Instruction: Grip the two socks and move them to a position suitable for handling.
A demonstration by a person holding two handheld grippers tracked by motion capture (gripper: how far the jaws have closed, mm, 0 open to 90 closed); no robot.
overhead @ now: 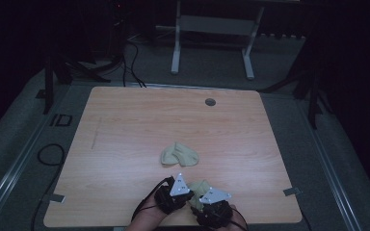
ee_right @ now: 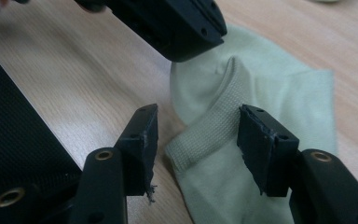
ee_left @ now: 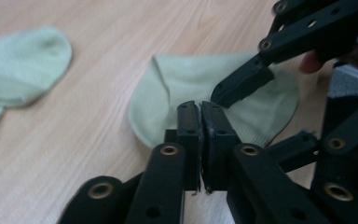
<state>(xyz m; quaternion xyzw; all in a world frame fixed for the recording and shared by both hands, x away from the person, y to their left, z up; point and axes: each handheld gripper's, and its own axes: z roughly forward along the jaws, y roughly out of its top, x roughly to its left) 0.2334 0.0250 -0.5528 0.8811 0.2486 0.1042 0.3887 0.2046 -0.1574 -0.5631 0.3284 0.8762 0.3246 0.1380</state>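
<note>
The table is a pale wood slab with rounded corners, and most of its top lies bare. A small round hole sits near its far edge, right of the middle. Open wood runs wide to the left, right and far side of the far sock, which is the landmark here; the far sock lies bunched a little beyond the table's middle toward the near edge.

Nearer than the far sock, close to the table's near edge, lies the near sock, pale green and mostly flat, with one ribbed cuff folded over on top of it. The two socks are apart, with a strip of bare wood between them. In the left gripper view the far sock shows off to the left of the near one.

Both grippers work at the near sock, side by side, on the near side of the far sock. The left gripper has its jaws pressed together; their tips sit at the near sock's edge, but whether cloth is pinched between them cannot be told. The right gripper has its jaws spread, one at each side of the ribbed cuff, neither clamping it. In the high view the left gripper and the right gripper nearly touch, with little room between them and the near edge.
</note>
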